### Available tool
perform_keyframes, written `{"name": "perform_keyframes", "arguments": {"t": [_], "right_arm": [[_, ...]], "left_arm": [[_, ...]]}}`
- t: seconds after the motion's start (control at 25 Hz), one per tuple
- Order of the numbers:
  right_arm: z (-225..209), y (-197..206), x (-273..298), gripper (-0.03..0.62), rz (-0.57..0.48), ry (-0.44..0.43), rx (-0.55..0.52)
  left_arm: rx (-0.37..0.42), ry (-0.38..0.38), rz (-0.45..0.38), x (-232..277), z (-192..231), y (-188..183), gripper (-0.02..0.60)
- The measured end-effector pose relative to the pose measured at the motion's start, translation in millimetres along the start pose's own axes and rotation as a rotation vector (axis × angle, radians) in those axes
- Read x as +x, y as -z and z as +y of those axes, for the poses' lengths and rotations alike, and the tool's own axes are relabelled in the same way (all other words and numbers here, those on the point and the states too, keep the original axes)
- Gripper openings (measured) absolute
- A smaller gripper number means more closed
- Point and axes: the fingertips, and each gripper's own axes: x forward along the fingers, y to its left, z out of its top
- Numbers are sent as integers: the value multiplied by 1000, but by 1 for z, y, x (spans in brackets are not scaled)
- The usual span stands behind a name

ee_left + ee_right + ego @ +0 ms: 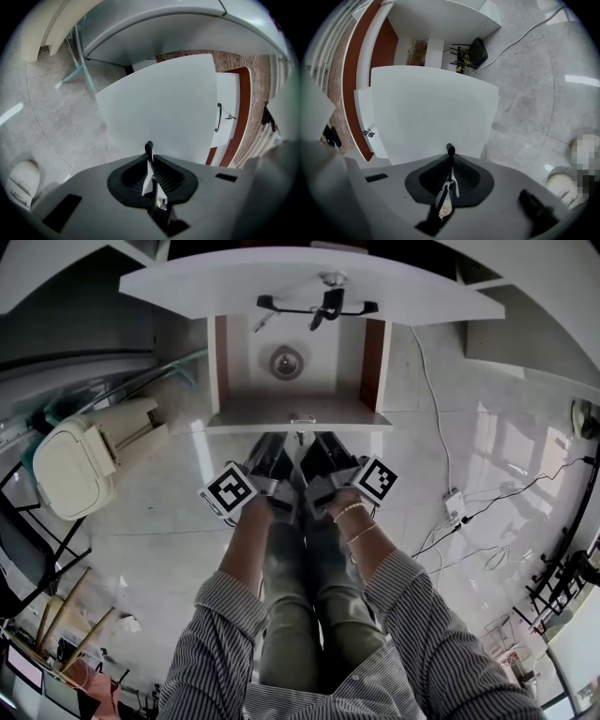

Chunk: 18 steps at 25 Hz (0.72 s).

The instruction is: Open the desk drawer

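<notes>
Under the white desk top [309,282] sits a white unit with brown sides [373,348] and a small metal handle [302,418] on its front edge. My left gripper [275,441] and right gripper [319,441] lie side by side just short of that edge, not touching it. Both are shut and hold nothing. A broad white panel [159,108] fills the left gripper view ahead of the shut left gripper [148,146]. To its right, a narrower white front carries a dark bar handle [218,117]. The right gripper [450,150] faces the same panel [431,112], with a small key [368,133] at the left.
A cream lidded bin [70,470] stands on the tiled floor at the left. Cables and a power strip [455,507] lie at the right. A black stand [323,304] sits on the desk top. Dark gear and wires [476,51] rest under the desk.
</notes>
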Motion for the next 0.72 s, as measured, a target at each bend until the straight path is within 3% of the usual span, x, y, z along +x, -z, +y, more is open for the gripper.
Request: {"name": "perform_keyframes", "arguments": {"t": [0.16, 0.44, 0.72], "right_arm": [[-5, 1, 2, 32, 5, 16, 3], [-14, 0, 2, 34, -18, 58, -30], [-30, 1, 1, 32, -38, 114, 0]], "left_arm": [[39, -20, 4, 0, 7, -2, 43], [39, -51, -4, 1, 17, -2, 43], [55, -128, 55, 4, 31, 2, 43]]}}
